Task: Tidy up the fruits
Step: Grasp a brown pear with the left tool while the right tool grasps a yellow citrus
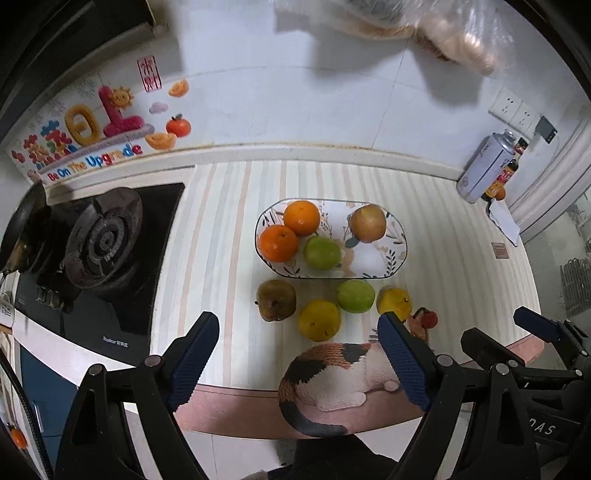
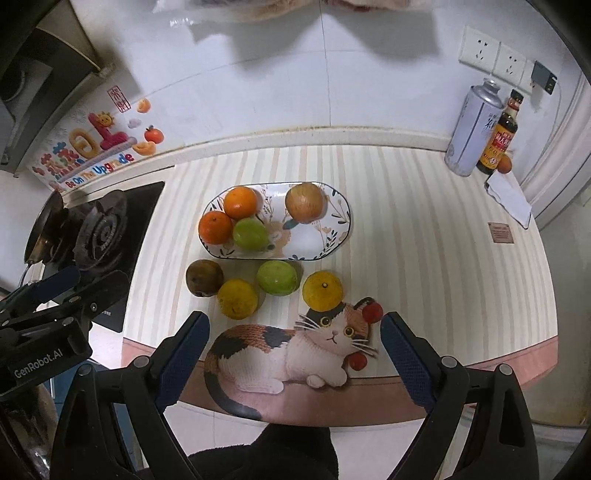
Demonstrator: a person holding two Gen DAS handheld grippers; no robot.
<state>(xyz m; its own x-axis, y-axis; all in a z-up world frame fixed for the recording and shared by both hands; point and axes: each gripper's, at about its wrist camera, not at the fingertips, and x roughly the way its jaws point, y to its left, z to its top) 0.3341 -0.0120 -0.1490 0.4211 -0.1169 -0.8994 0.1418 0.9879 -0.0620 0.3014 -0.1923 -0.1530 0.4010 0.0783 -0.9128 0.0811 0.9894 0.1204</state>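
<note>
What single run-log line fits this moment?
plate: four fruits | mat: four fruits loose | left gripper: open, empty | right gripper: open, empty

Striped mat (image 2: 424, 229) with cat print (image 2: 295, 347) is covering the counter. Gas burner (image 2: 101, 230) is sitting just left of the mat. Spray can (image 2: 471, 129) and sauce bottle (image 2: 498, 136) are standing touching at its far right corner, below wall sockets (image 2: 491, 53).

Even overhead light, fairly bright. Soft shadows on wall tiles (image 1: 332, 92) toward 12 o'clock. Plastic bag (image 1: 461, 33) at 1 o'clock blurred, glary. Strong fisheye bending, black vignette at edges. Centre sharp.
</note>
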